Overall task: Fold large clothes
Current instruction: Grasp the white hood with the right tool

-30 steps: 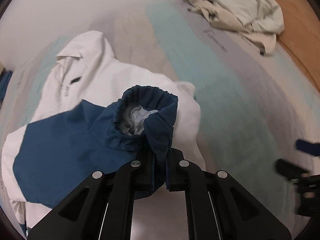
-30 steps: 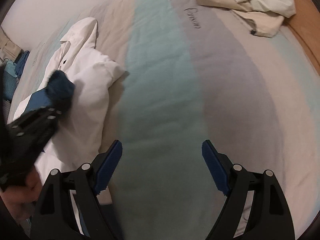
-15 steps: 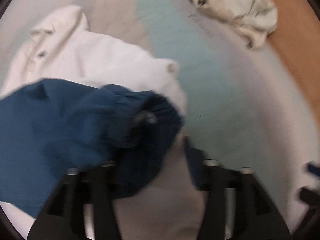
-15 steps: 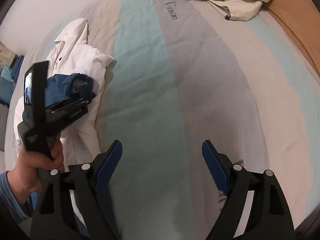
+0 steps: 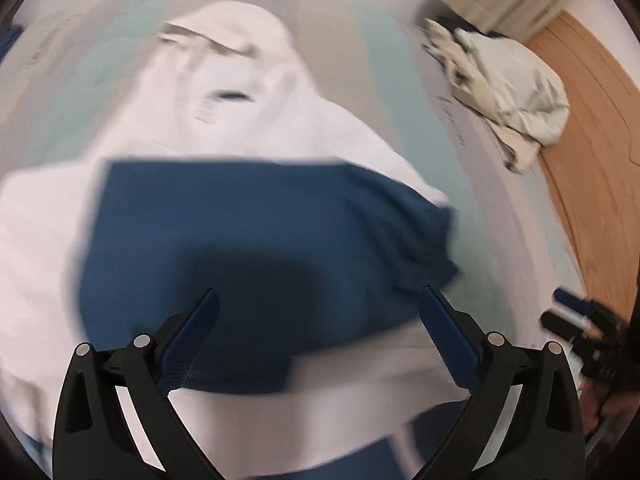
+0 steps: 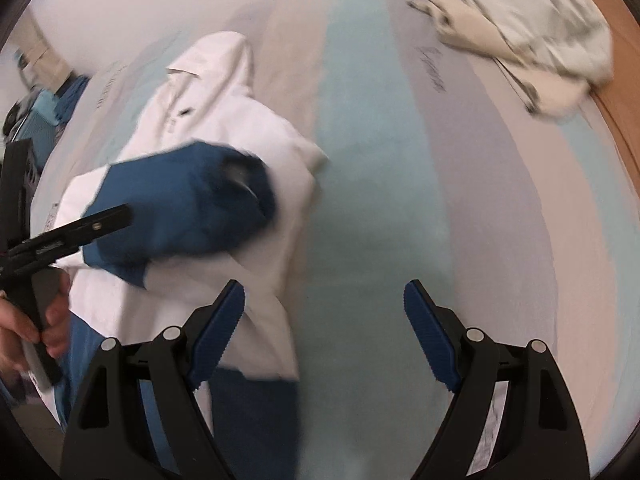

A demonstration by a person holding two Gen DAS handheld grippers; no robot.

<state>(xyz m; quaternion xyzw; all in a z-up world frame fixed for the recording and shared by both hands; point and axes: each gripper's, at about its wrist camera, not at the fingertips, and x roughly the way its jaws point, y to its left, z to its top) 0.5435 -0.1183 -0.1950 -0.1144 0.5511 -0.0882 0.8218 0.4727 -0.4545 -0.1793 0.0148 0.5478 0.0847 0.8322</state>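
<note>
The left gripper is wide open over the jacket and holds nothing. The white and blue jacket lies on the striped bed, its blue sleeve across the white body. The right gripper is also wide open and holds nothing, just beside the jacket's edge.

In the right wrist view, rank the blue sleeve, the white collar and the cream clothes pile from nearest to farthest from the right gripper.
1. Blue sleeve, left, folded onto the jacket.
2. White collar, upper left.
3. Cream clothes pile, far upper right.
Right gripper hangs open.
</note>
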